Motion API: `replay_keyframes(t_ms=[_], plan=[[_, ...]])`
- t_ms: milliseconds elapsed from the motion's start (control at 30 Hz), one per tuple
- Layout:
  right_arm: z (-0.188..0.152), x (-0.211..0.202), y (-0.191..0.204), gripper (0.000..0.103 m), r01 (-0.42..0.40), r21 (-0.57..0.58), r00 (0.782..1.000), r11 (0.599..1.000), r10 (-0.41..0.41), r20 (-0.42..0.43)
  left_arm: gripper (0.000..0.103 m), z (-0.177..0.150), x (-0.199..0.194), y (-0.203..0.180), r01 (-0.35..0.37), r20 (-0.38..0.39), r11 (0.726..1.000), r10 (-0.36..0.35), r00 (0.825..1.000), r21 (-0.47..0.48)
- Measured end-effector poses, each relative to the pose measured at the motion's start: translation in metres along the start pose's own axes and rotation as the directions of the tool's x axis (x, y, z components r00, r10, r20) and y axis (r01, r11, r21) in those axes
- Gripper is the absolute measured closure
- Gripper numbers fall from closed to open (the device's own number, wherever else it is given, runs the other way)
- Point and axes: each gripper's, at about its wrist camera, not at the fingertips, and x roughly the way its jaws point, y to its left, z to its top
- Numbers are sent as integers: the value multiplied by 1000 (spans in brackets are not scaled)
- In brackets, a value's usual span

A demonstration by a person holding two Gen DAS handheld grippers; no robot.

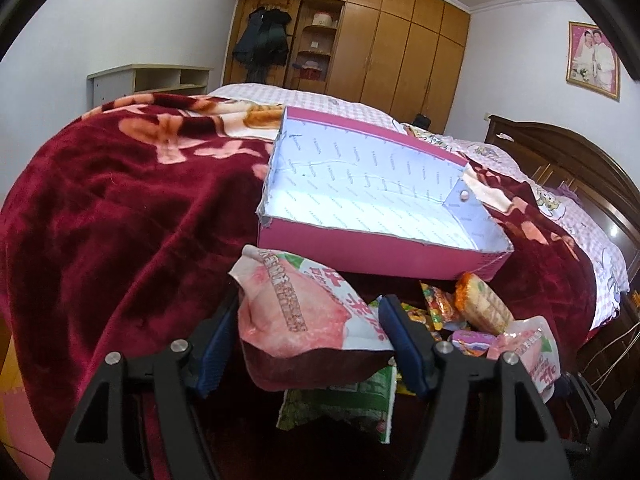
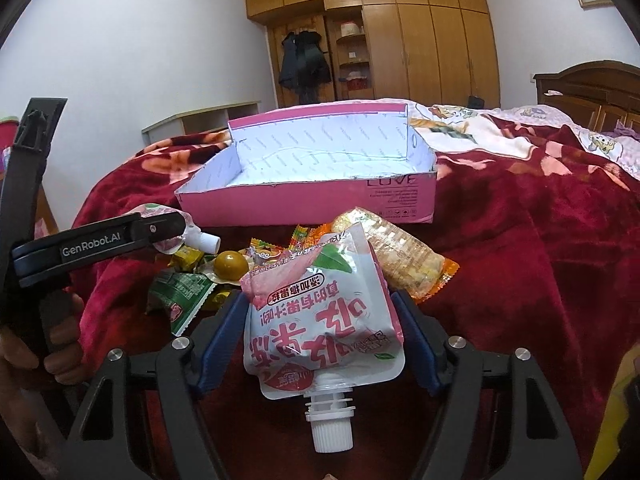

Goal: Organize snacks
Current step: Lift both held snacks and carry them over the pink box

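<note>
Right wrist only: brown ball (image 2: 229, 265) among snacks.

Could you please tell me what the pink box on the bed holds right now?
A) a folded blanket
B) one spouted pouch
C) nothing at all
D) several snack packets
C: in both wrist views the pink box shows only its bare white lining, while the snacks lie in front of it.

White walls (image 1: 120, 20), wooden wardrobe (image 1: 400, 40)

I count two pink pouches (image 2: 320, 320) (image 2: 168, 232), one pink box (image 2: 312, 204), one cracker pack (image 2: 400, 256), one green packet (image 2: 180, 296).
</note>
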Motion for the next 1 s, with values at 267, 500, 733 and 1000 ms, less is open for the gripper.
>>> replay_keyframes(t_ms=[267, 500, 733, 1000], plan=[[4, -11, 3, 28, -7, -8, 1000, 1000, 7, 24, 30, 7, -20, -3, 20, 49, 1000, -21, 999, 5], [14, -17, 4, 28, -32, -7, 999, 999, 33, 29, 30, 19, -32, -12, 32, 92, 999, -35, 995, 37], [33, -15, -3, 28, -69, 7, 997, 998, 68, 30, 30, 37, -24, -25, 37, 114, 996, -47, 992, 83], [66, -3, -15, 28, -89, 61, 996, 994, 89, 3, 41, 58, -11, -33, 37, 102, 994, -48, 994, 100]])
